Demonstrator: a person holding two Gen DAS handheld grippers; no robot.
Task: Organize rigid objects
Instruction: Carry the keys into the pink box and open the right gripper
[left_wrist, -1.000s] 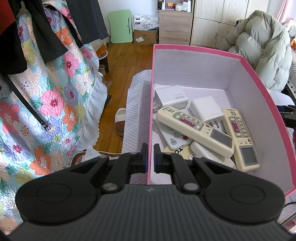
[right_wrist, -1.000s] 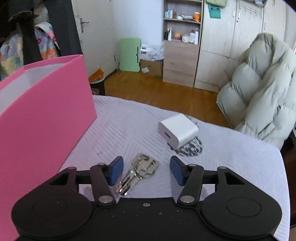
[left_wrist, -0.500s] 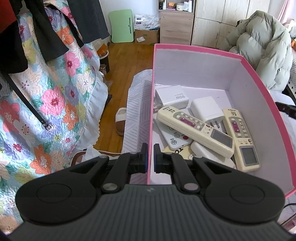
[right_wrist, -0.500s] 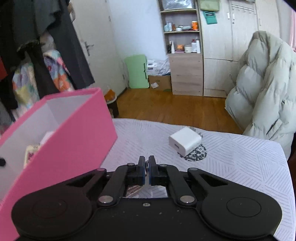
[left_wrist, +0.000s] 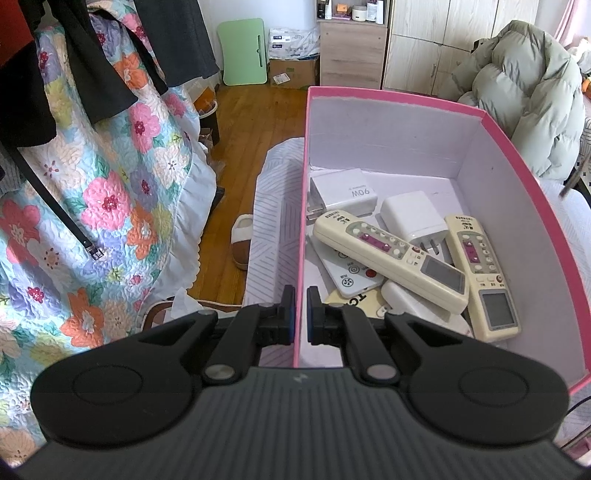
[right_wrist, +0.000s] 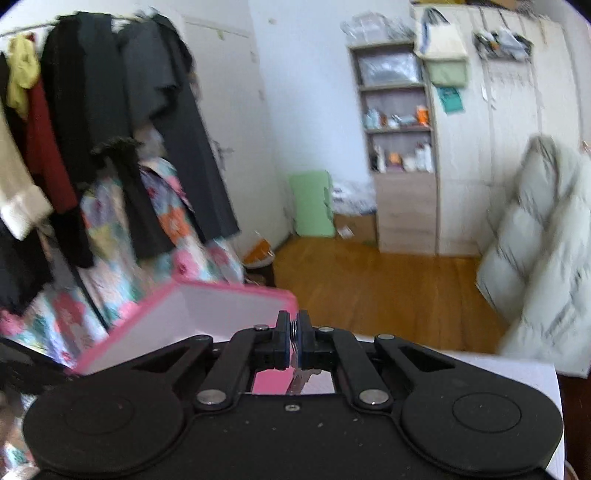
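A pink box (left_wrist: 517, 155) with a white inside stands on the bed. It holds two cream remotes (left_wrist: 388, 254), a flat white remote (left_wrist: 347, 275) and white chargers (left_wrist: 347, 194). My left gripper (left_wrist: 301, 308) is shut on the box's near left wall. In the blurred right wrist view my right gripper (right_wrist: 294, 334) is shut on the bunch of keys (right_wrist: 300, 376); their ring shows between the pads and the keys hang below. It is raised beside the pink box (right_wrist: 229, 291), near its far corner.
A floral quilt (left_wrist: 92, 192) and dark clothes (right_wrist: 110, 129) hang to the left. A pale puffer coat (left_wrist: 524, 92) lies at the right. A slipper (left_wrist: 242, 242) sits on the wooden floor. Shelves and cupboards (right_wrist: 399, 147) line the back wall.
My right gripper closed on the keys on the bed, then lifted them up and tilted toward level, beside the pink box. The white charger has dropped out of its view. My left gripper stayed put.
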